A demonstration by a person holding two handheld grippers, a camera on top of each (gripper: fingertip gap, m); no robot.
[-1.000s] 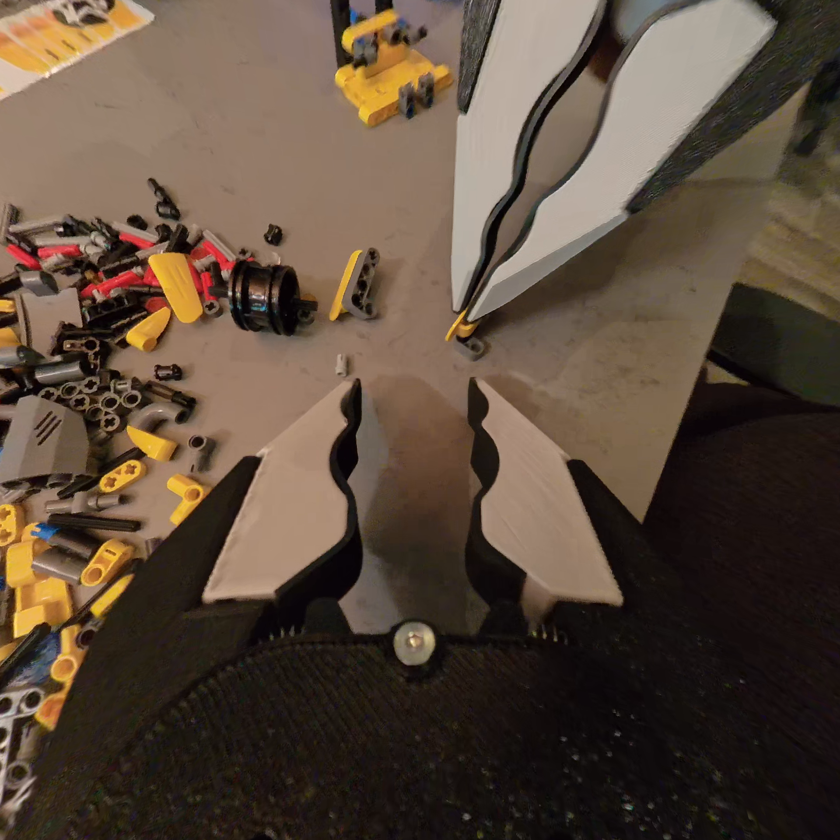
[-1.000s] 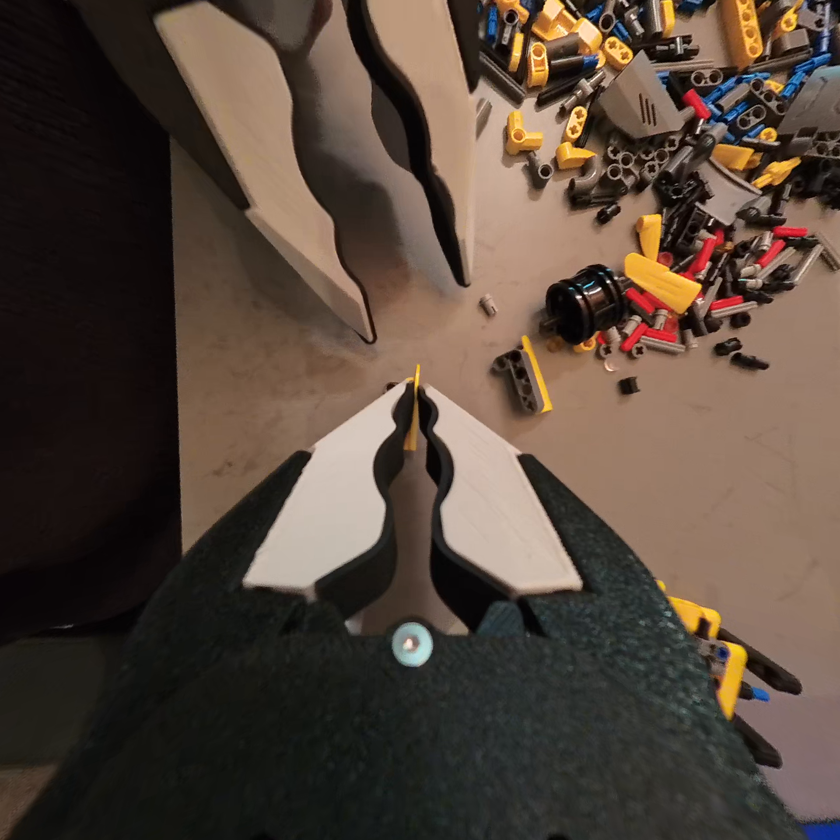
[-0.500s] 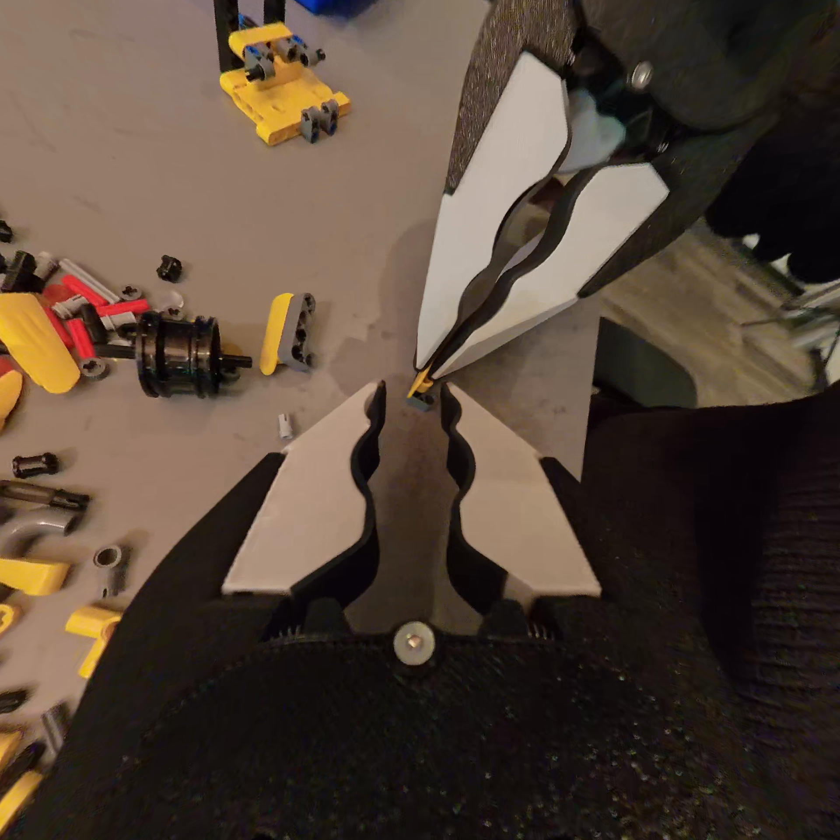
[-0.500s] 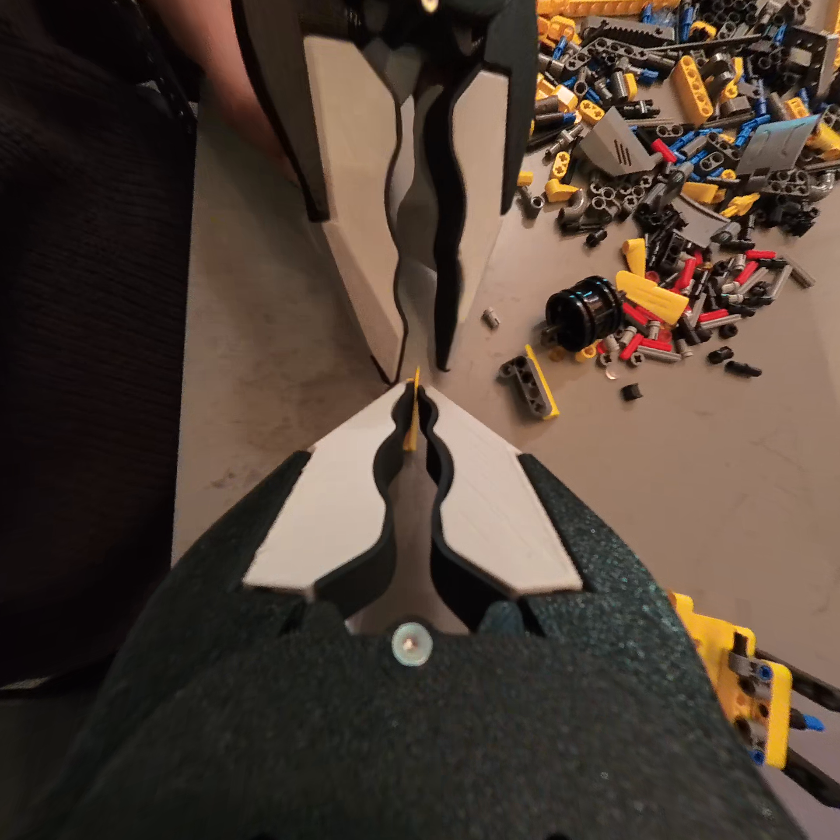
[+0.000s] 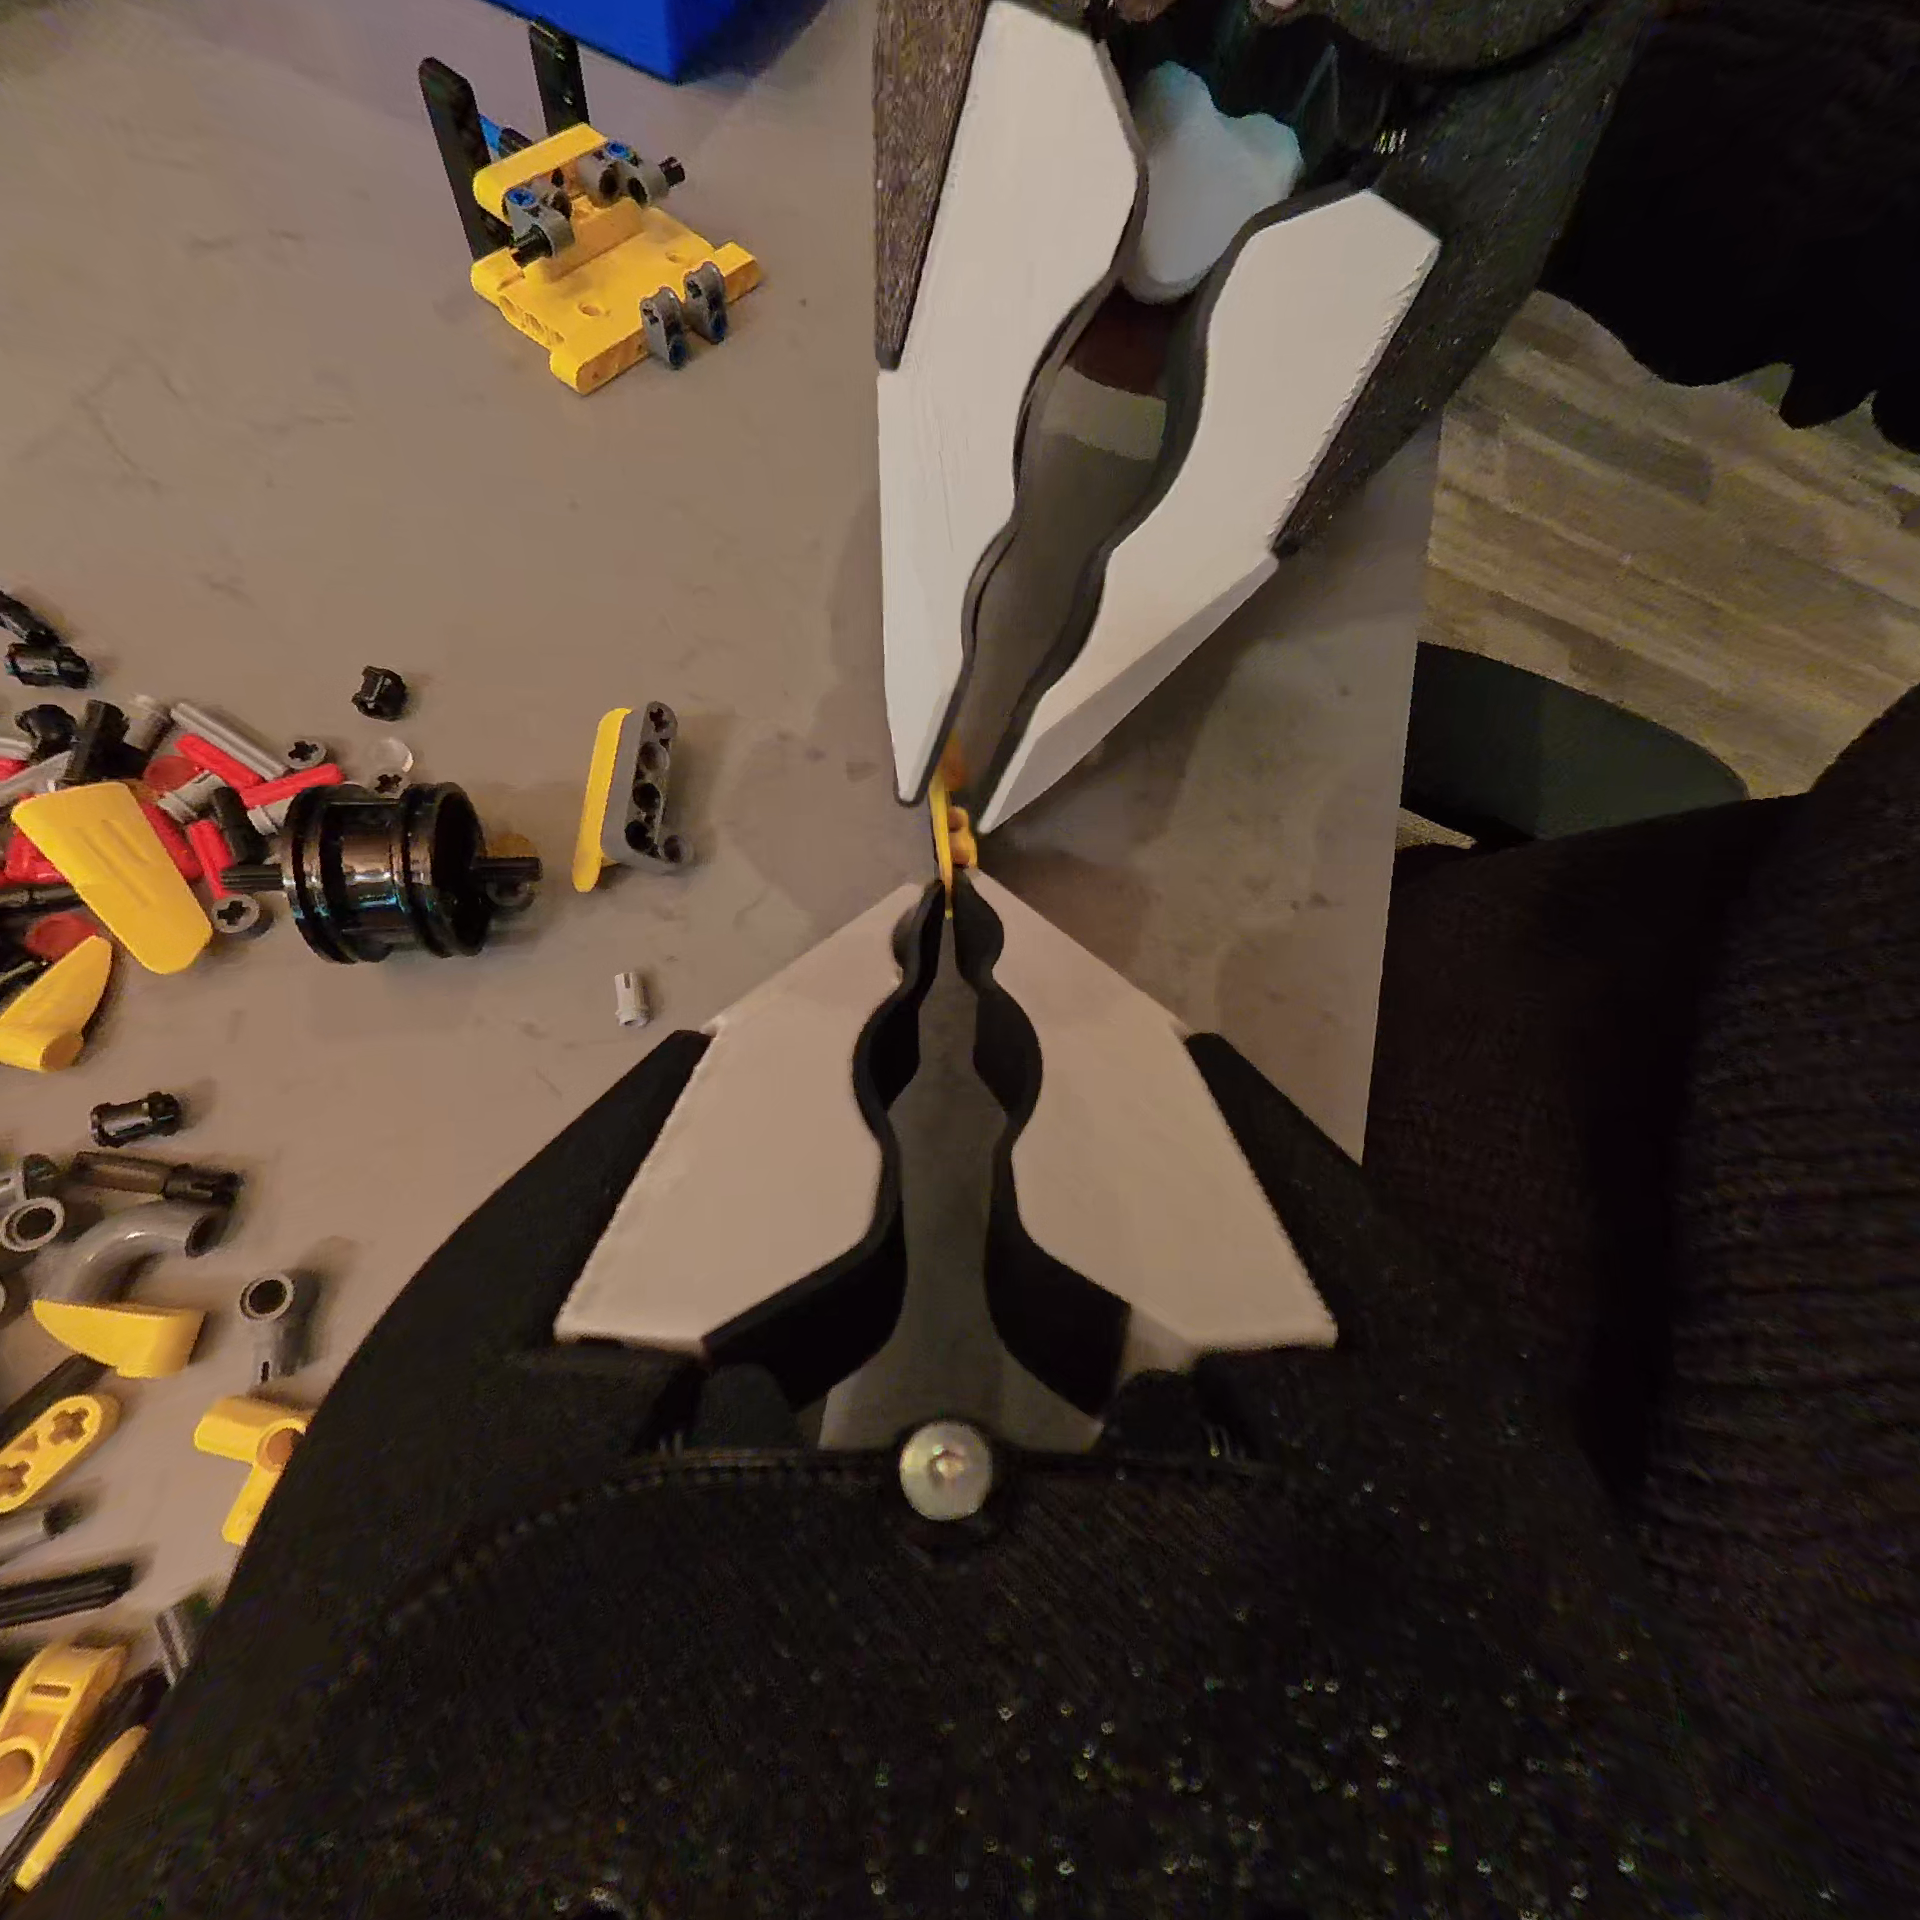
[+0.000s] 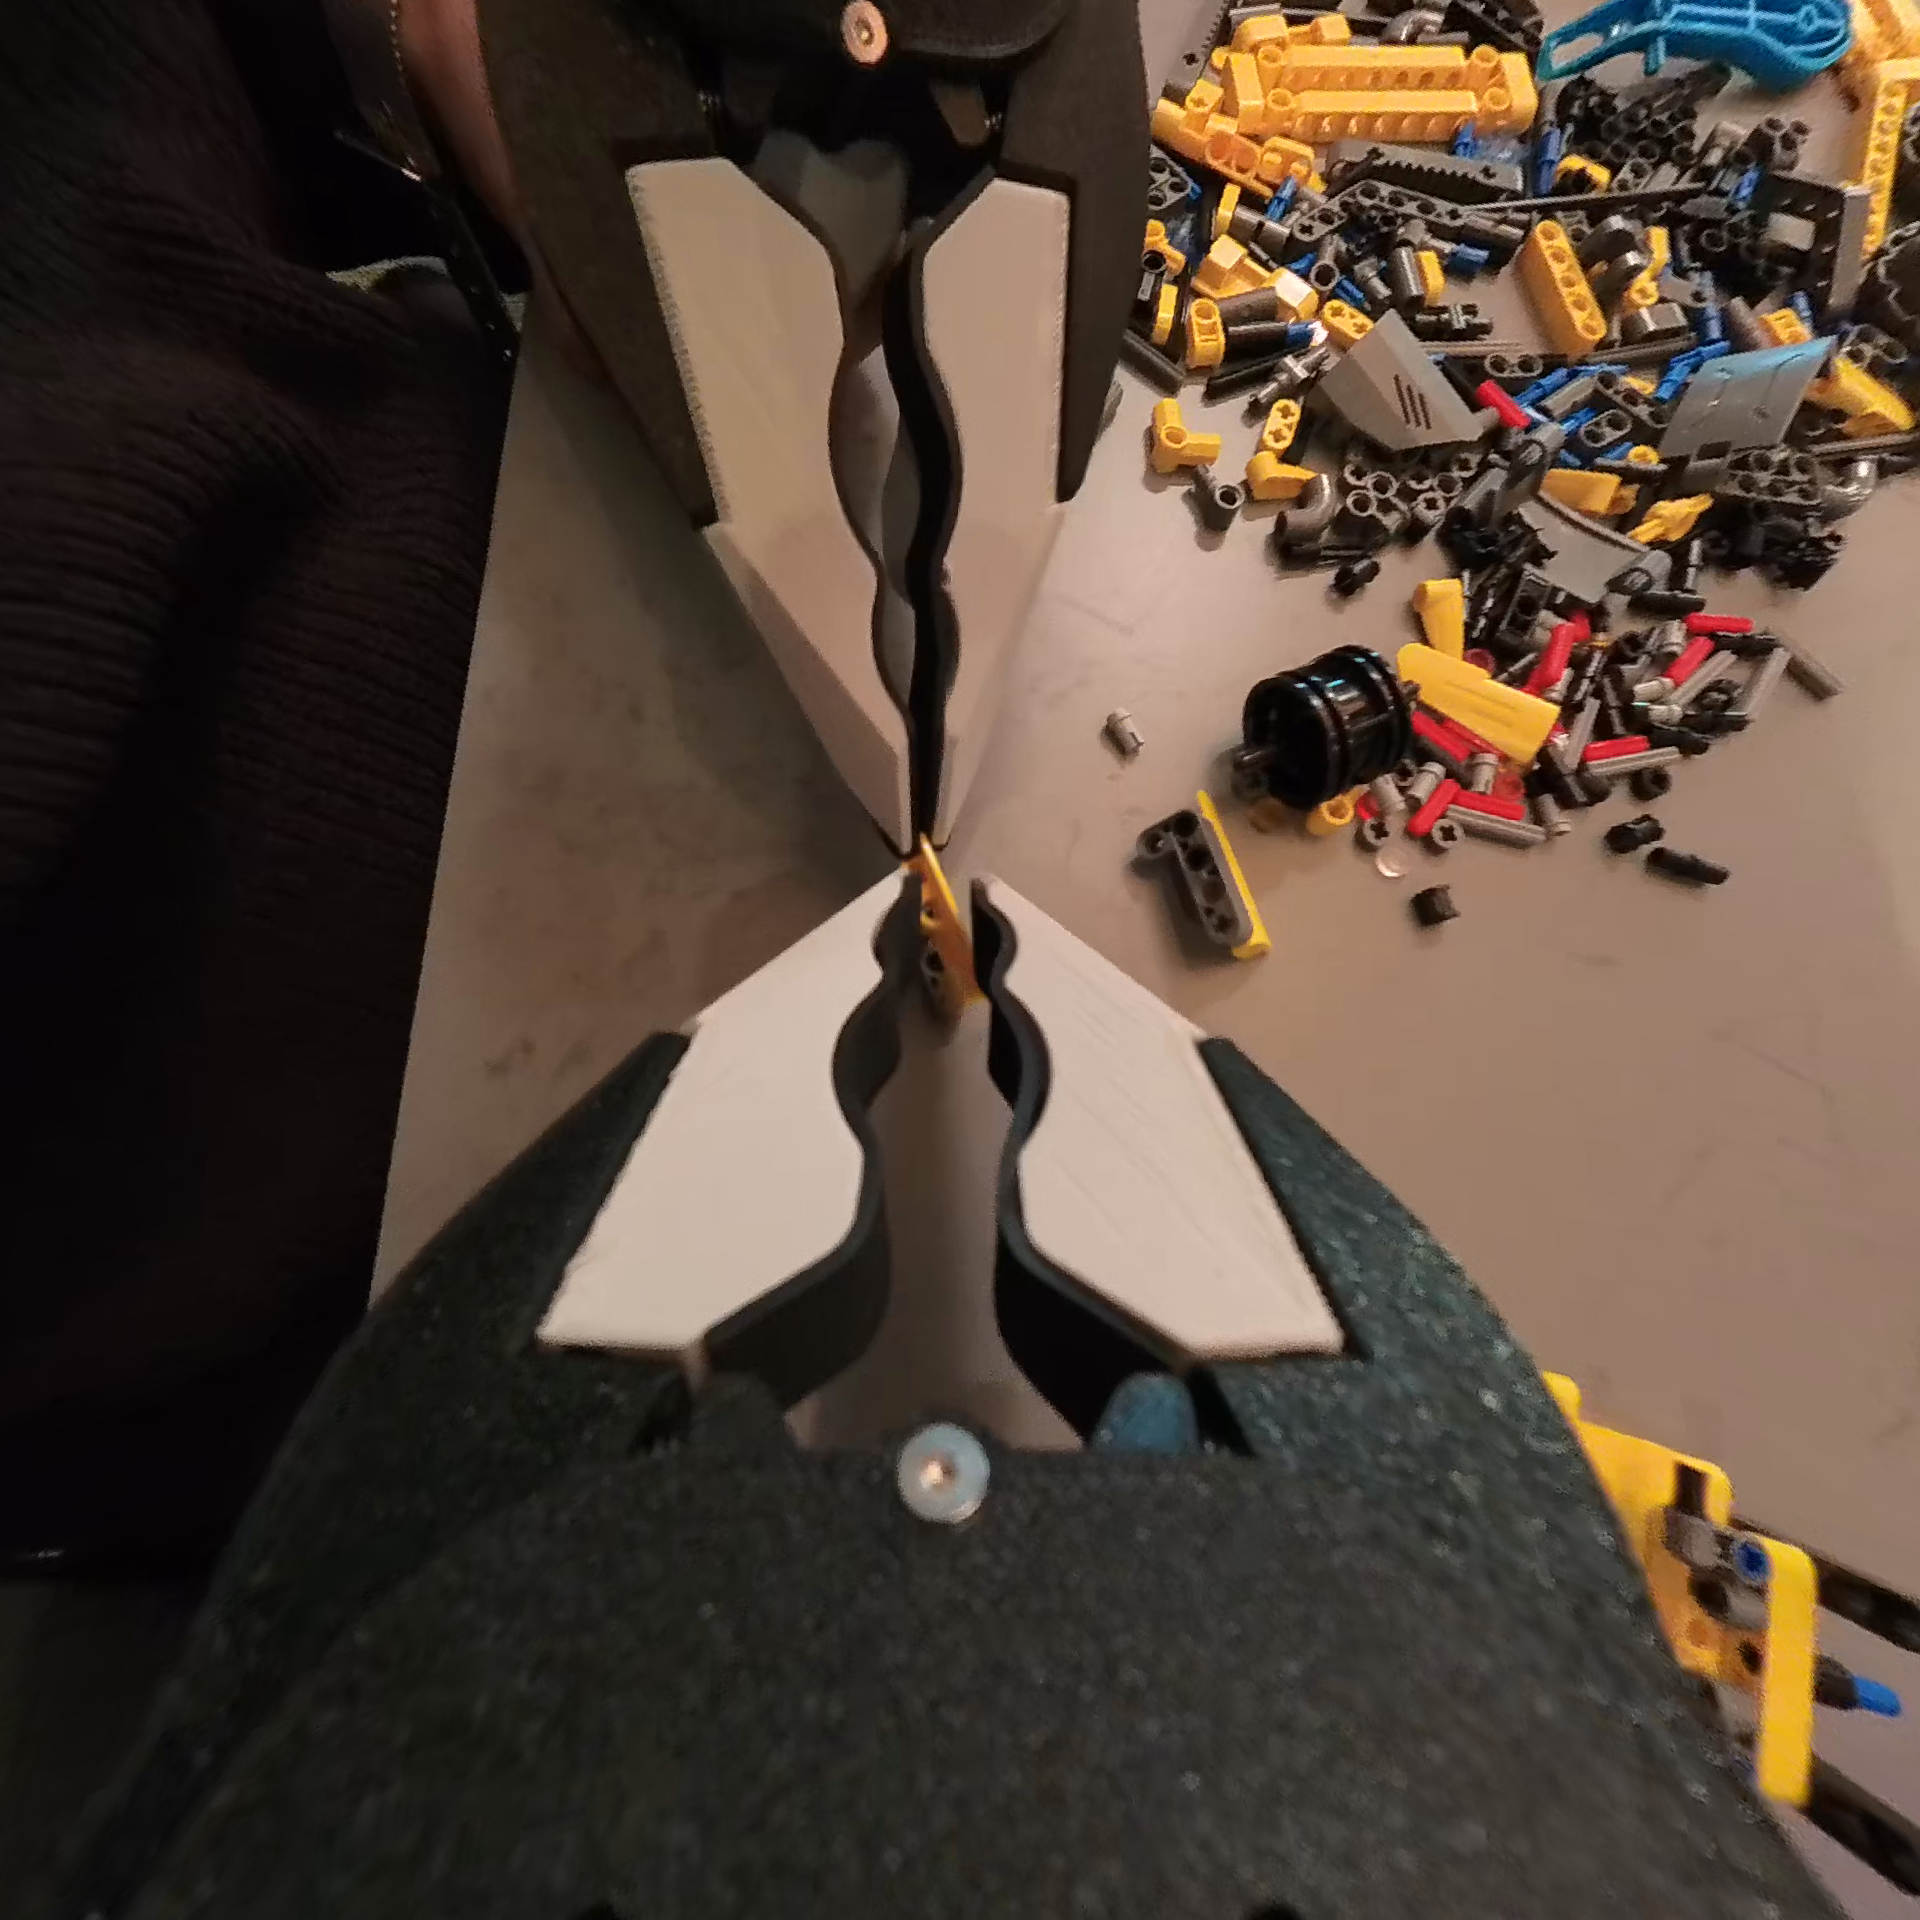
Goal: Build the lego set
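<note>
A small yellow and grey building piece [image 5: 951, 836] hangs between both grippers above the grey table [image 5: 312, 468]. My left gripper [image 5: 948, 894] is shut on its near end. My right gripper [image 5: 951, 810] reaches in from above, tip to tip with the left. In the right wrist view the piece [image 6: 943, 935] sits tilted between my right gripper's fingertips [image 6: 945, 883], which stand slightly apart and touch it. The left gripper [image 6: 922, 831] pinches its far end there.
A black wheel hub [image 5: 384, 868] and a matching yellow and grey piece [image 5: 629, 795] lie left of the grippers. A big pile of loose pieces [image 6: 1558, 364] spreads beyond. A yellow assembly [image 5: 603, 260] stands farther back. The table edge [image 5: 1392, 935] and a dark knit sleeve are at the right.
My left gripper has moved up to the piece and shut on it. My right gripper's fingers have parted a little and the piece now sits tilted between them.
</note>
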